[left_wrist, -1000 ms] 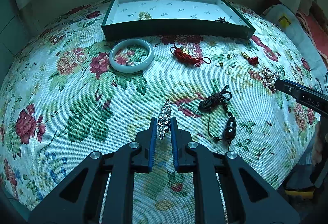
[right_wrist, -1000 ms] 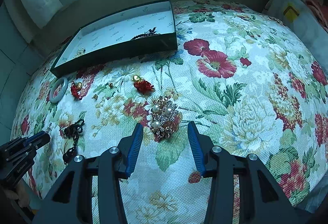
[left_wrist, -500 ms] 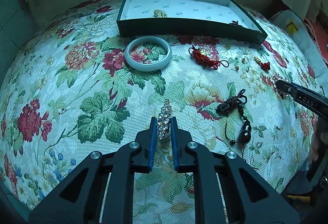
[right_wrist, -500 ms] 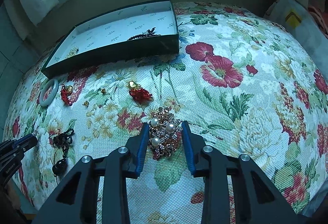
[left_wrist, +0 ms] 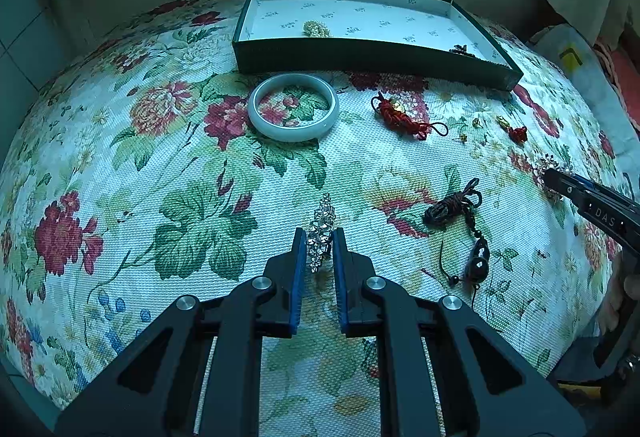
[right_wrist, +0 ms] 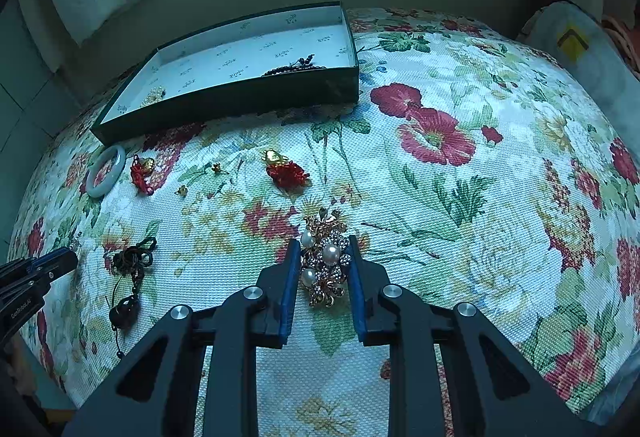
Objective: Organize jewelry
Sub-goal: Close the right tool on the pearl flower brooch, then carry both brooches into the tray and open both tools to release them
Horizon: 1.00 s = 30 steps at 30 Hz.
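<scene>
Through the left wrist view we see a floral tablecloth (left_wrist: 168,165) covering the bench, a pale wall behind it and a white curtain at the upper right. Our left gripper (left_wrist: 320,237) has its jaws clamped on a rhinestone hair clip (left_wrist: 321,227). Beyond lie a jade bangle (left_wrist: 293,106), a red knotted charm (left_wrist: 400,115), a dark cord necklace (left_wrist: 460,221) and the green box (left_wrist: 372,55), which holds a pearl cluster (left_wrist: 316,29).

Through the right wrist view we see more flowered cloth stretching right, toward a pale bag (right_wrist: 576,45). Our right gripper (right_wrist: 323,249) has its jaws pressed against both sides of a pearl brooch (right_wrist: 324,261) lying on the cloth. Only here do dark beads (right_wrist: 294,67) show clearly inside the box (right_wrist: 240,105).
</scene>
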{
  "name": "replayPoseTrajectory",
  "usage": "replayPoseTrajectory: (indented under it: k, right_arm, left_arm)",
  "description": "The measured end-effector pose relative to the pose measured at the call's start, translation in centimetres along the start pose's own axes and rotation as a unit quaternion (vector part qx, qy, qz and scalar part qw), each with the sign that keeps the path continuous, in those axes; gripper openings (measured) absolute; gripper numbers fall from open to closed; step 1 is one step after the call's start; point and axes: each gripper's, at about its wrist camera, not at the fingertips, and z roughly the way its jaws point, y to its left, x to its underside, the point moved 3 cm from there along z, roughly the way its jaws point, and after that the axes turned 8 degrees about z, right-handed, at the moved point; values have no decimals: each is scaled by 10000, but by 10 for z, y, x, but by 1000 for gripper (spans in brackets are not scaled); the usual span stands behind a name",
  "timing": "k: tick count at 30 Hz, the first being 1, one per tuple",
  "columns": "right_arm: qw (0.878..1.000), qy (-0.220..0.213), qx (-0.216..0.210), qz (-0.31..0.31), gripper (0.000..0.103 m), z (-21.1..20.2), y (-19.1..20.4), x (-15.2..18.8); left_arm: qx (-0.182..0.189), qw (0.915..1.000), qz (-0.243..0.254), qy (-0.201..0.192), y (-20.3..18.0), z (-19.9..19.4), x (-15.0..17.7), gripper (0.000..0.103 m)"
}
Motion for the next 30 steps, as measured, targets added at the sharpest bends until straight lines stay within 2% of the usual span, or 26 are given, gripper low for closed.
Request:
replayPoseTrajectory:
  k: [18,30]
  right_arm:
    - [9994,-239,-179,-148,22,-18,17,-17]
    - [9974,-553,-411,-232,22,-26,33,-60]
  left_arm:
    - [62,9995,73,-287,-6,-11,-29,13]
    - [192,9976,245,-612,-20,-12,-77,13]
